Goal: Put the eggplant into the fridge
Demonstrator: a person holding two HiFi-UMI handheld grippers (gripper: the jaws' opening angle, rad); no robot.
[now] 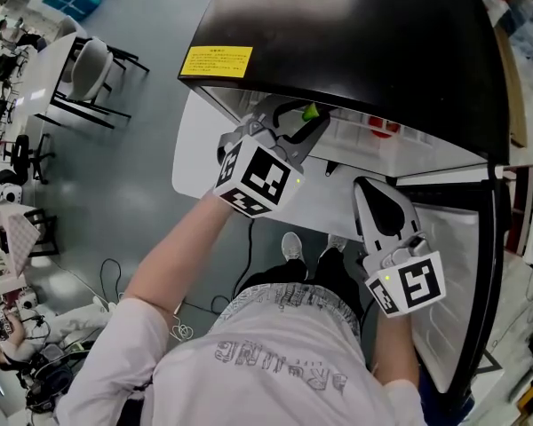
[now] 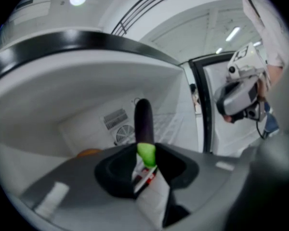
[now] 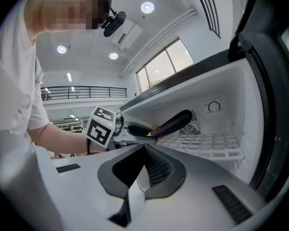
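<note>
Left gripper (image 2: 145,165) clamped on eggplant (image 2: 144,121), its body jutting ahead into fridge (image 2: 82,124); right gripper (image 3: 144,148) closed

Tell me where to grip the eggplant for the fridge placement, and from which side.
Grip the eggplant at its green stem end, as the left gripper does, coming from the open door side. It is long and slim, so a stem-end hold should let the dark body lead into the fridge.

lab w/ desks (image 1: 46,56), chairs (image 1: 91,64), floor cables (image 1: 112,270).
</note>
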